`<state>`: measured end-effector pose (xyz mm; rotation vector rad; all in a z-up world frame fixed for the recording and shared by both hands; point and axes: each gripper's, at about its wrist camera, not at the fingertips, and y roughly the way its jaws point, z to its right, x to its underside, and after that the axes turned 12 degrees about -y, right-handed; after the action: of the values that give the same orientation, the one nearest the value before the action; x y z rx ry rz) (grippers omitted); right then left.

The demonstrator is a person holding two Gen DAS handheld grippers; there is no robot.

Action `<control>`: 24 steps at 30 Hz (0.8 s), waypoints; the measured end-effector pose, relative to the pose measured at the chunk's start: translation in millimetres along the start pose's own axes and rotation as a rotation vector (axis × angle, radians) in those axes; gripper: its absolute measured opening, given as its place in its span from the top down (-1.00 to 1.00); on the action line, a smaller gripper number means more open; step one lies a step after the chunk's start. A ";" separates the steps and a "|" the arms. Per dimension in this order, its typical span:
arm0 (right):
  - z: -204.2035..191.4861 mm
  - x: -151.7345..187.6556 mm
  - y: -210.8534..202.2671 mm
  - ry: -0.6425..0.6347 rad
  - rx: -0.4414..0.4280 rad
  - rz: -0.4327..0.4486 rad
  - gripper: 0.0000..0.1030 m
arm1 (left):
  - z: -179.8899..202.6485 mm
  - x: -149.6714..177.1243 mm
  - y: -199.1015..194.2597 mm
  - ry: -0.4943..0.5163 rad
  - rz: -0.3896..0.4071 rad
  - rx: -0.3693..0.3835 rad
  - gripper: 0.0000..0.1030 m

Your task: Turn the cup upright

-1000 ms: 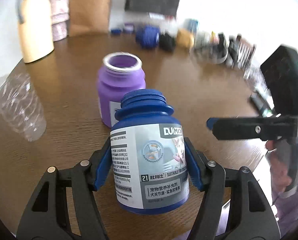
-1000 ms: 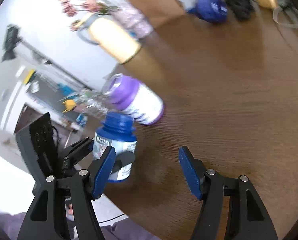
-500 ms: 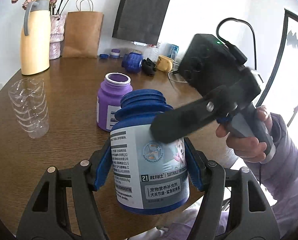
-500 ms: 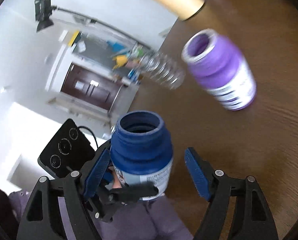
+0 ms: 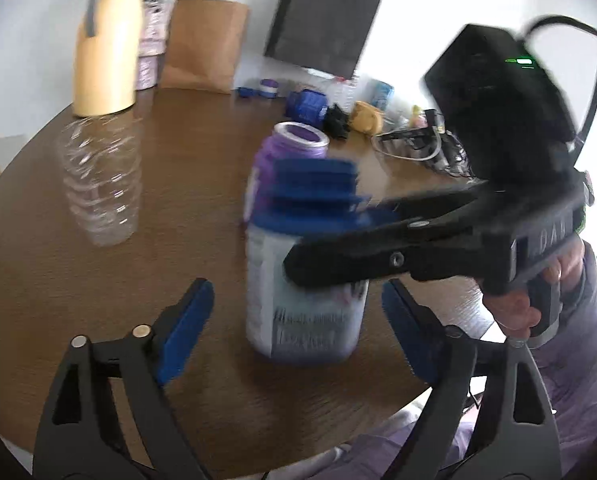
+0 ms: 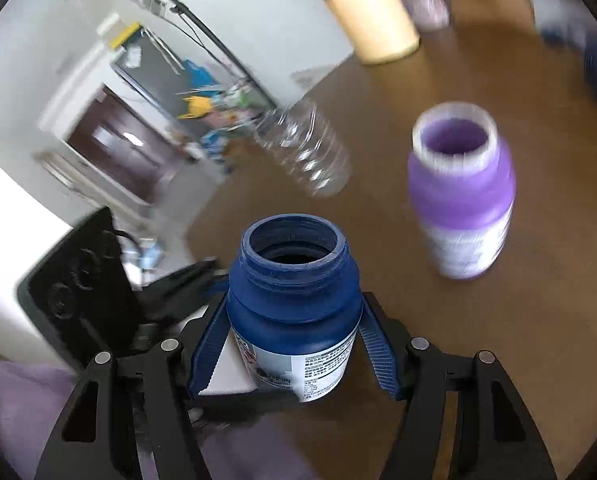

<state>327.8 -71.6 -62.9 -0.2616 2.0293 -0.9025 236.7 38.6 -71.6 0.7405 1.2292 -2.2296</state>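
The cup is a blue wide-mouth jar (image 5: 306, 312) with a white label, upright with its mouth up, near the front edge of the brown table (image 5: 178, 240). My left gripper (image 5: 294, 292) is open, its blue pads apart on either side of the jar without touching it. My right gripper (image 6: 294, 340) is shut on the blue jar (image 6: 294, 288), holding it by the body below the neck. In the left wrist view it reaches in from the right, one black finger (image 5: 358, 260) crossing the jar's front.
A purple jar (image 5: 290, 148) stands upright just behind the blue one. A clear ribbed plastic bottle (image 5: 98, 184) sits to the left, a yellow jug (image 5: 104, 52) and paper bags at the back. Cables and small clutter (image 5: 410, 140) lie at the back right.
My left gripper has let go of the blue jar and pulled back. My right gripper has shut on the jar from the right side.
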 end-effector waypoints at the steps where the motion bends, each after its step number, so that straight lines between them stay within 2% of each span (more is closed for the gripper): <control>1: -7.6 -4.2 -0.7 -0.042 0.054 0.011 -0.31 | -4.1 1.4 -2.6 -0.010 -0.004 -0.008 -0.66; 3: -27.8 -9.5 -0.5 -0.158 0.177 0.060 -0.31 | -13.3 4.1 -8.5 -0.042 -0.007 -0.034 -0.76; 9: -62.4 -15.5 10.7 -0.312 0.385 0.124 -0.31 | -31.7 7.5 -26.3 -0.081 0.020 -0.134 -0.81; 17: -54.0 -15.6 37.3 -0.269 0.428 0.140 -0.31 | -50.2 11.5 -31.0 -0.137 0.020 -0.189 -0.87; 23: -45.2 -13.8 40.8 -0.246 0.451 0.142 -0.32 | -53.7 13.4 -33.4 -0.154 0.023 -0.187 -0.87; 24: -44.8 -13.6 40.3 -0.243 0.451 0.145 -0.40 | -53.2 13.7 -34.6 -0.151 0.025 -0.185 -0.87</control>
<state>306.4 -13.7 -66.0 0.0254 1.5524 -1.1460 216.4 99.1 -83.6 0.5034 1.3213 -2.0756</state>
